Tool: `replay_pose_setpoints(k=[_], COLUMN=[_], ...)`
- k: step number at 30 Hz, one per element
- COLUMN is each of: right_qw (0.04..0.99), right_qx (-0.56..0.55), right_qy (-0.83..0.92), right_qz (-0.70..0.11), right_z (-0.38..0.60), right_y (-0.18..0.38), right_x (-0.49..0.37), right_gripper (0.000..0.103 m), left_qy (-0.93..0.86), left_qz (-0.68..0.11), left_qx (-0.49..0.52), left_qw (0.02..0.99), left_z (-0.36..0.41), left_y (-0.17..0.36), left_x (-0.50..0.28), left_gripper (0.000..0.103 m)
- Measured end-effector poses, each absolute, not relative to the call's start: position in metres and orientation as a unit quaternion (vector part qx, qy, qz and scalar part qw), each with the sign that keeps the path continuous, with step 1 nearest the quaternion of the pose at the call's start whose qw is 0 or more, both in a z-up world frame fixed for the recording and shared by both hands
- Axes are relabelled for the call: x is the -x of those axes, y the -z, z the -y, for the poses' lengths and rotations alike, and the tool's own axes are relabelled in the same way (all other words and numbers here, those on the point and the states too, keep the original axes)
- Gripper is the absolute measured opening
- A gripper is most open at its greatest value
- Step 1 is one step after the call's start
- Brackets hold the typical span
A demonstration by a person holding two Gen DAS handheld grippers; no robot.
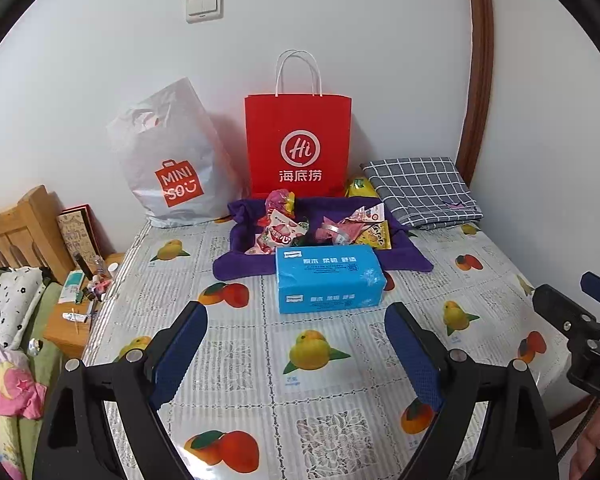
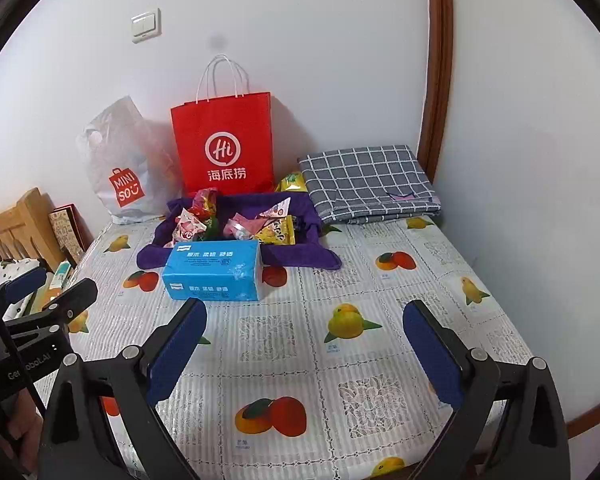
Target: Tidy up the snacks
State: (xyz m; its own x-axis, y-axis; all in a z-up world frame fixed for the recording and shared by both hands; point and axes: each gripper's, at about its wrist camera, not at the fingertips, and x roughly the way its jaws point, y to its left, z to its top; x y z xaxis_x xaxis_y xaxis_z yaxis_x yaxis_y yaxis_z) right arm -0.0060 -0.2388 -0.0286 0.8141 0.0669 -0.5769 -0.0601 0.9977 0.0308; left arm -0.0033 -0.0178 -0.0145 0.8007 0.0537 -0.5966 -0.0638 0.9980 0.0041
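Observation:
Several snack packets, pink, red and yellow, lie heaped on a purple cloth at the back of the table. A blue tissue pack lies in front of the cloth. A red paper bag and a white plastic bag stand against the wall. My left gripper hovers open over the tablecloth, short of the tissue pack, nothing between its blue pads. My right gripper is likewise open and empty, to the right of the left one.
A folded grey checked cloth lies at the back right with a yellow packet beside it. The fruit-print tablecloth covers the table. A wooden bed frame, bedding and a cluttered small stand are on the left.

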Motion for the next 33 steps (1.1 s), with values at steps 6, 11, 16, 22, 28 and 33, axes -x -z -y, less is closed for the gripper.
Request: replay_pose_setpoints(k=[6,11,16,22,28,33], right_qw=[0.952,0.952,0.952,0.951,0.952,0.952], right_qx=[-0.005,-0.005,-0.003,-0.002,-0.002,-0.002], right_qy=[-0.034,-0.033,-0.032,-0.029,-0.028,-0.027], right_qz=[-0.304,-0.306,-0.306,-0.306,-0.306,-0.305], right_z=[0.2343,0.2337,0.233,0.2332,0.2343,0.2357], right_y=[0.0279,0.03,0.0307,0.0313,0.0313,0.0313], right_x=[0.0092,0.011,0.0116,0.013,0.0133,0.0135], right_gripper=[0.098,0.098,0.098,0.098,0.098,0.098], left_qy=[-0.033,-0.033,-0.031,-0.029,-0.027,-0.027], left_qz=[-0.312,-0.312,-0.312,-0.313,-0.316,-0.315], left_qx=[0.012,0.016,0.015,0.013,0.014,0.015], left_qw=[0.949,0.949,0.949,0.949,0.948,0.949], left_z=[0.0135,0.0111,0.0118,0.0141,0.0151,0.0161], left_y=[0.014,0.0146,0.0149,0.0159,0.0174,0.0177], left_x=[0.0074,0.0094,0.0102,0.0107,0.0094,0.0087], left_gripper=[0.09,0.09,0.09,0.09,0.09,0.09])
